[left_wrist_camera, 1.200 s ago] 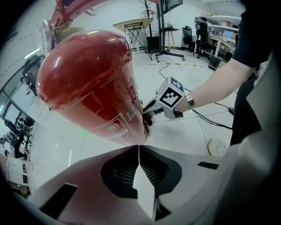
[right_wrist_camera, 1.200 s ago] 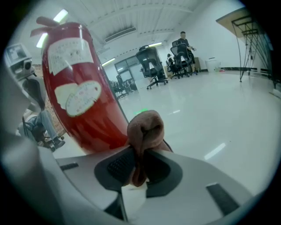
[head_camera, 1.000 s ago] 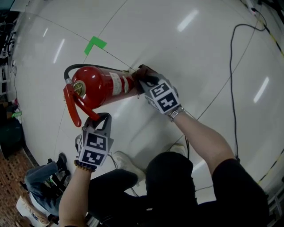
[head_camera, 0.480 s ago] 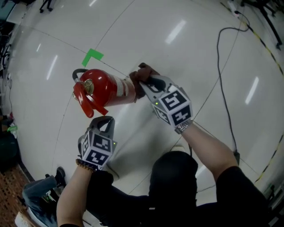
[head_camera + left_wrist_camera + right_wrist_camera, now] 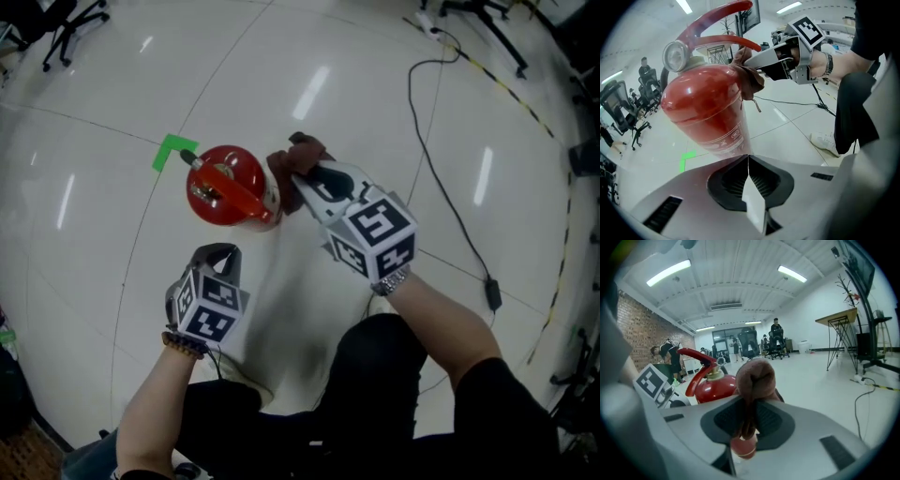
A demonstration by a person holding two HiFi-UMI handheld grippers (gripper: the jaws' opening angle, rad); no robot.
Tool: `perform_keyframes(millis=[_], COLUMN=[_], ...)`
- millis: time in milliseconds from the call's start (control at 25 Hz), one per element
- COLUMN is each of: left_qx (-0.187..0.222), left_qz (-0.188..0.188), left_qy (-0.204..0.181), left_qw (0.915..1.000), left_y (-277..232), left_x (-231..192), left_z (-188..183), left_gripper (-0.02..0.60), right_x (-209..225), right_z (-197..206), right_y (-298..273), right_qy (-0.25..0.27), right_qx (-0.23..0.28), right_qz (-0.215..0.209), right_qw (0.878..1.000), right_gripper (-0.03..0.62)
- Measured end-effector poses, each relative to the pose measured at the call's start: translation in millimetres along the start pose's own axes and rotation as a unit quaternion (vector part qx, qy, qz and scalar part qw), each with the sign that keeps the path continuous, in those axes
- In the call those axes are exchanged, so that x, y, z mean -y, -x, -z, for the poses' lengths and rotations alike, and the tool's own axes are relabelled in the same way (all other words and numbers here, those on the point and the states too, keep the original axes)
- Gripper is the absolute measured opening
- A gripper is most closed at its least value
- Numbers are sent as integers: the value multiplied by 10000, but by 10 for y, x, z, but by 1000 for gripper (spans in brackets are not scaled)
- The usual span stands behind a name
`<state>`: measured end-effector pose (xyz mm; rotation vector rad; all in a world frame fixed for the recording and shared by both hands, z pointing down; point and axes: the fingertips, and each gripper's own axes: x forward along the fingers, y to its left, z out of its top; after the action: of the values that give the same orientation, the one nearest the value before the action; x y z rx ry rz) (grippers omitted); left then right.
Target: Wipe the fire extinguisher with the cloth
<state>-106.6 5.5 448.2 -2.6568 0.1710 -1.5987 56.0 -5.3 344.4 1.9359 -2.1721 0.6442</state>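
Briefly, reading across from your left. A green tape mark (image 5: 170, 150) lay on the white floor (image 5: 84, 234), just left of the fire extinguisher (image 5: 225, 186).

Left gripper (image 5: 218, 251): you held it low, on your side of the extinguisher, pointing steeply down at it. In the left gripper view its jaws were pressed together with nothing between them (image 5: 748, 158). The tips sat just beside the lower red body (image 5: 705, 110), right under the label band. Whether they touched could not be told.

Fire extinguisher: it stood between the two grippers. The head view looked down on its red dome and lever handle. The pressure gauge (image 5: 674, 55) faced the left gripper's camera.

Cloth (image 5: 292, 167): brown and bunched. It lay against the extinguisher's upper right shoulder, just under the handle (image 5: 749, 77).

Right gripper (image 5: 311, 180): you held it to the right of the extinguisher, aimed at its top. Its jaws stood slightly apart, pinching the cloth. In the right gripper view a wad (image 5: 754, 377) bulged past the tips (image 5: 747, 414), with the extinguisher (image 5: 710, 387) just behind and to the left.

Farther right, a black cable (image 5: 441, 187) ran across the floor, well apart from the work.
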Motion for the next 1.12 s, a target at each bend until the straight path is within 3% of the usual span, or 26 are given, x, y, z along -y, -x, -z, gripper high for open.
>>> perform_keyframes(millis=[280, 520, 680, 880, 1120], left_qx=[237, 535, 505, 635, 421], left_qz=[159, 689, 831, 520, 344], left_qy=[-292, -458, -533, -498, -542], left_qw=[9992, 9951, 9938, 9954, 9970], left_y=[50, 169, 221, 187, 134], left_x=[-399, -488, -411, -493, -496], left_z=[155, 161, 263, 192, 267], left_gripper=[3, 3, 3, 3, 3], right_x=[-181, -260, -352, -323, -308], right_z=[-73, -128, -47, -15, 116], right_y=[-36, 12, 62, 62, -6], right_qy=[-39, -169, -471, -467, -619], right_qx=[-34, -166, -123, 371, 578], right_qz=[798, 1461, 1440, 1275, 1184], right_qw=[9968, 9890, 9884, 9900, 9893], right_gripper=[80, 80, 80, 80, 78])
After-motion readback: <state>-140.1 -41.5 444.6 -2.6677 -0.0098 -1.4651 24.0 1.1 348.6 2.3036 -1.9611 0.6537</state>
